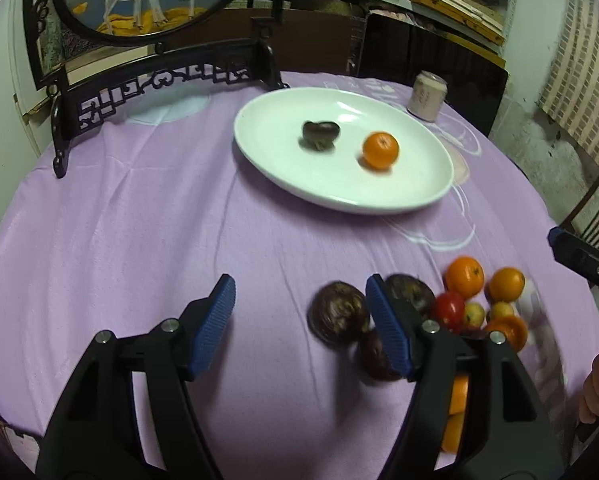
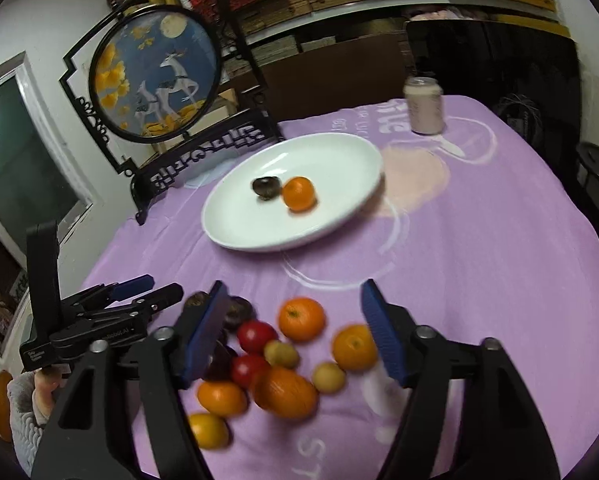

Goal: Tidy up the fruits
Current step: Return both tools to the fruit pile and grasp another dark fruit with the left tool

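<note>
Both pairs of fingers stand wide apart and empty over the purple surface (image 1: 139,220), and the pile of loose fruit is the prize. The right gripper (image 2: 295,332) has it best: its fingers straddle the heap, with an orange (image 2: 302,318) sitting just ahead between the tips, a second orange (image 2: 354,347) hard against the inside of the right-hand finger, and a red tomato (image 2: 256,336) nearer the left-hand one. The left gripper (image 1: 299,328) is off to one side; a dark brown fruit (image 1: 338,317) lies inside its gap but pressed close to the right-hand finger, and the rest of the pile is beyond that finger, outside the gap. The white plate (image 2: 235,236), already carrying an orange and a dark fruit, lies well ahead of both. My call: the right hand is nearer; the round orange needs no aligning, just a short push forward.
</note>
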`<state>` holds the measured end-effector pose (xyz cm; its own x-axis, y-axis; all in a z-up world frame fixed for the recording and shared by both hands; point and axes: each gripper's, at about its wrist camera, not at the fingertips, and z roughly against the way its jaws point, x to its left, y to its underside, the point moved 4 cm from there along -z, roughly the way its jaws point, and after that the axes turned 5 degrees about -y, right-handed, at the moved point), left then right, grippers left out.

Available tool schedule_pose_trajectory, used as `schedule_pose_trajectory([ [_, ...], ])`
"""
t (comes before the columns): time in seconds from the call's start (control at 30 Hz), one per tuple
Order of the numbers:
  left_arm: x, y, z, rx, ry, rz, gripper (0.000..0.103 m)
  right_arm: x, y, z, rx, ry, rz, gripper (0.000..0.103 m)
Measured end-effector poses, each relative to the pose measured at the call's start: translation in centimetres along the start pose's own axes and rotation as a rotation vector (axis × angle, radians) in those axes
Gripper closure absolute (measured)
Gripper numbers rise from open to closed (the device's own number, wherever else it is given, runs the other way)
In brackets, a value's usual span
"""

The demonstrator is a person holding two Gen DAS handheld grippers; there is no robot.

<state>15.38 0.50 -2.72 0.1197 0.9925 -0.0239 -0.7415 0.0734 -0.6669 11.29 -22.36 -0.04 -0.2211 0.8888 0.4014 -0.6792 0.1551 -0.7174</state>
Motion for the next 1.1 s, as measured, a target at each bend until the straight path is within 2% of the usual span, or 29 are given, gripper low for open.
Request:
schedule_pose_trajectory([
  [0.07, -0.6, 0.3, -0.4, 0.013, 0.008, -0.020, 0.033, -0.9, -0.1, 0.5, -0.011, 0.011, -0.033, 0.021],
  [0.17, -1.2, 0.7, -1.2, 0.035, 0.011, -0.048, 0.033, -1.9, -0.7, 0.9, -0.023, -0.016, -0.078, 0.021],
  [0.3, -1.8, 1.3, -2.2, 0.056, -0.011, -0.076, 0.033, -2.6, -0.8, 1.0, -0.023, -0.017, -0.101, 0.021],
  [0.33, -1.7, 1.4, -2.6, 0.058, -0.025, -0.079, 0.033, -2.6, -0.7, 0.9, -0.017, -0.013, -0.101, 0.021],
  [0.4, -1.3, 1.3, -2.9, 0.052, -0.045, -0.082, 0.026, -2.6, -0.6, 0.8, -0.011, -0.011, -0.097, 0.021],
  [0.5, 0.6, 1.6, -3.4, 0.064, -0.143, -0.073, 0.026, -2.5, -0.6, 0.9, -0.016, 0.006, -0.085, 0.021],
  [0.6, 1.8, 1.8, -2.8, 0.065, -0.127, -0.023, 0.027, -2.5, -0.5, 0.9, -0.007, -0.005, -0.083, 0.021],
  [0.73, 0.9, 1.9, -2.1, 0.023, -0.115, -0.052, 0.027, -1.8, -0.1, 0.2, 0.027, 0.000, -0.049, 0.021],
  [0.83, 0.5, 2.0, -2.5, 0.030, -0.110, -0.070, 0.027, -1.5, 0.3, -0.3, 0.054, -0.001, -0.033, 0.021],
  [1.1, 1.3, 1.5, -3.1, 0.034, -0.105, -0.035, 0.041, -2.6, 0.8, -1.5, 0.118, -0.025, -0.091, 0.022],
])
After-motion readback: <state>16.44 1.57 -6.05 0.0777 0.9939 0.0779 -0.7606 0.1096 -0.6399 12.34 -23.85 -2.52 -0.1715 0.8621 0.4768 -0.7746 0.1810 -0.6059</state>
